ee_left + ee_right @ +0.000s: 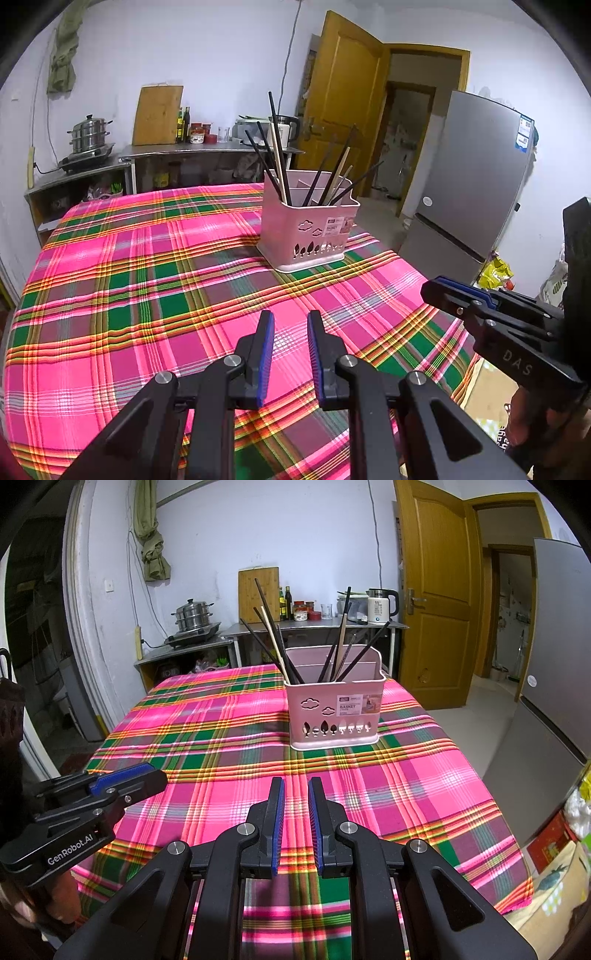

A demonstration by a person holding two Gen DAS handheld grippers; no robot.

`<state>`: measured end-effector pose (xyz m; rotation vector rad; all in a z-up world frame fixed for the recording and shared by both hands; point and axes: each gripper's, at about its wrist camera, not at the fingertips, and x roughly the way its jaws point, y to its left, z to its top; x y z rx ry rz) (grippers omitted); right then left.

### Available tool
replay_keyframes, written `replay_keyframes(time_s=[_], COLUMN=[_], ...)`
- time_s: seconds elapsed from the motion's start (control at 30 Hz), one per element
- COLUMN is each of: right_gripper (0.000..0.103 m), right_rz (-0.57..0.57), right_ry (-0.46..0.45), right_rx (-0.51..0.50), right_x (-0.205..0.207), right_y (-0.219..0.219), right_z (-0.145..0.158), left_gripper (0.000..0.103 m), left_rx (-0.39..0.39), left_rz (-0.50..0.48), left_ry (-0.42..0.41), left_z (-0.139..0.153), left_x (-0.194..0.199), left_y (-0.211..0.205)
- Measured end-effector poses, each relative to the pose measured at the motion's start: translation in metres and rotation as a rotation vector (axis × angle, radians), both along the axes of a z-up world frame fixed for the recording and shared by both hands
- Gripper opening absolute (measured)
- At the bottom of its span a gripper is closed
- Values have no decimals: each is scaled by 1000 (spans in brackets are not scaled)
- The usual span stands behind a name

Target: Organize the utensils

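Left wrist view, left to right: steel steamer pot [90, 133] on the far counter, then the pink-and-green plaid tablecloth [147, 288]. Left gripper [291, 324] hangs low over the cloth, blue pads a narrow gap apart, nothing between them. Beyond it stands the pink plastic utensil basket [312, 232] with cut-out trees, a divider inside. Right gripper [456, 291] comes in from the right edge — prongs also slightly apart, empty.

Basket contents: dark chopsticks [275, 140] and a pale wooden one lean left in the front compartment; a second fan of dark and pale sticks leans right. Rear compartment looks empty, though I cannot see its floor.

Handling, my guess: the sticks are light, stiff, thin and likely slick — best pinched on the upper shaft, well above the rim, drawn along their lean. The basket is light and could tip or slide on the cloth.
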<state>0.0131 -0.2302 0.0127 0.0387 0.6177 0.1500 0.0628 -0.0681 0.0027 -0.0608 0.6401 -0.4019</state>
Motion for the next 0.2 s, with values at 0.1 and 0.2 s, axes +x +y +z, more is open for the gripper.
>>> replay_keyframes(time_s=[0.1,0.2], right_gripper=[13,13], right_rz=[1,-1], right_ry=[1,3], right_rx=[0,1], right_x=[0,0], right_y=[0,-1], right_z=[0,-1], left_gripper=[18,18], left_rx=[-1,0], left_rz=[1,7], left_ry=[0,4], left_z=[0,0], left_x=[-1,0], left_y=[-1,-1])
